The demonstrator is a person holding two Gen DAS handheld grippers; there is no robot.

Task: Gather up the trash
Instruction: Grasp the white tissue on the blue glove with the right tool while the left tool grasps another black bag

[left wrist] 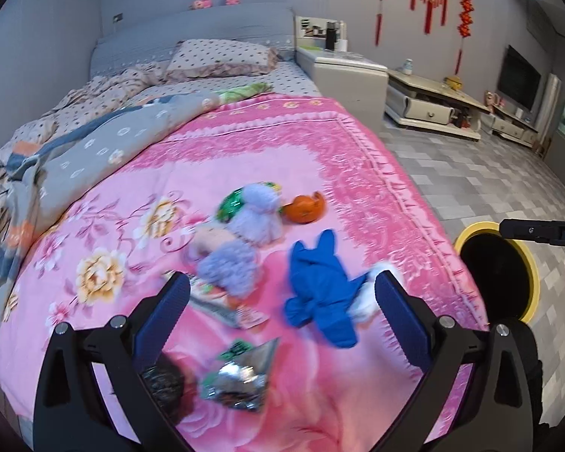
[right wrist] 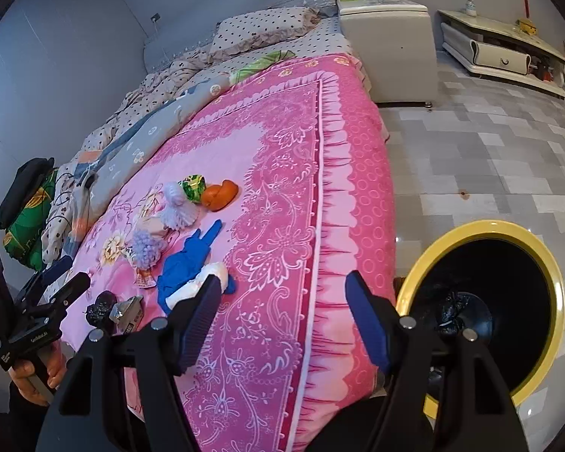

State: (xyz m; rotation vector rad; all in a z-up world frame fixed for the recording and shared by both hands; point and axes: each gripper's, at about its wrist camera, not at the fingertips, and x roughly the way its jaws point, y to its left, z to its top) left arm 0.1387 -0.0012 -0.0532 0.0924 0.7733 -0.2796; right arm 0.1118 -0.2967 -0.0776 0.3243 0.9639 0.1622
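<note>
**Two open grippers over a littered pink bedspread**

The left gripper (left wrist: 282,297) hangs above the pink bedspread (left wrist: 245,150) with its blue pads spread and nothing between them. The right gripper (right wrist: 282,316) is spread too, also holding nothing, over the bedspread's frilled side edge. Trash lies near the foot edge — a silver foil wrapper (left wrist: 241,376), a crumpled black scrap (left wrist: 162,380), a blue glove (left wrist: 320,297) touching something white, perhaps tissue, blurred here. Farther in sit an orange peel (left wrist: 305,209) and a green wrapper (left wrist: 231,205). A yellow-rimmed bin (right wrist: 486,305) stands on the floor just beside the bed.
</note>
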